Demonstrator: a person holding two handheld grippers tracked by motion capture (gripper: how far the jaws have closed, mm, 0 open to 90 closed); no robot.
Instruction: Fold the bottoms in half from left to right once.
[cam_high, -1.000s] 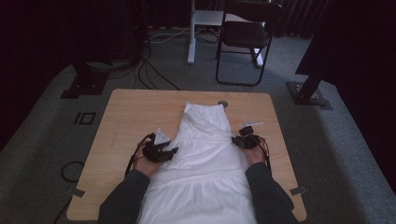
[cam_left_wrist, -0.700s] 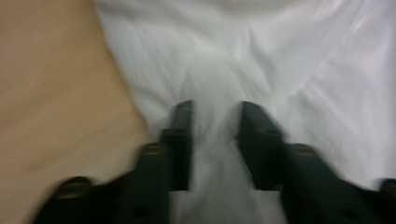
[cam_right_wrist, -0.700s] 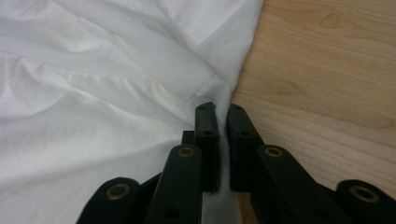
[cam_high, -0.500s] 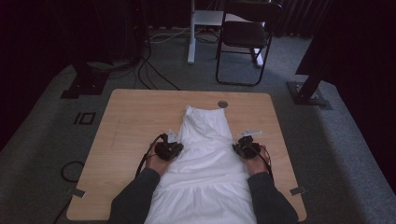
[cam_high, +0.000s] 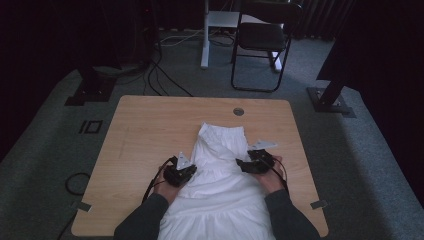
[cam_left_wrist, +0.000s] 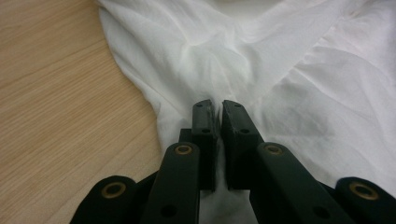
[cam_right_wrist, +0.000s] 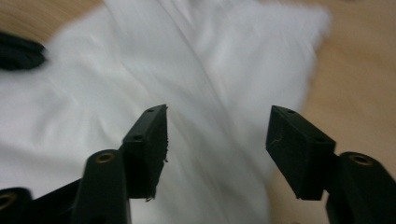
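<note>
A white garment lies lengthwise on the wooden table, its narrow end far and its wide end at the near edge. My left gripper is at the garment's left edge. In the left gripper view its jaws are shut on a pinch of the white cloth. My right gripper is over the garment's right edge. Its jaws have just been opening and stand wide apart above the cloth, with nothing pressed between them.
A round cable hole is at the table's far edge. Beyond the table stand a black folding chair and a white post, with cables on the carpet. The left gripper shows far off in the right gripper view.
The left gripper has moved right onto the garment's edge and sunk toward the near side; the cloth flap that stuck out at the left has gone. The right gripper has shifted slightly inward.
</note>
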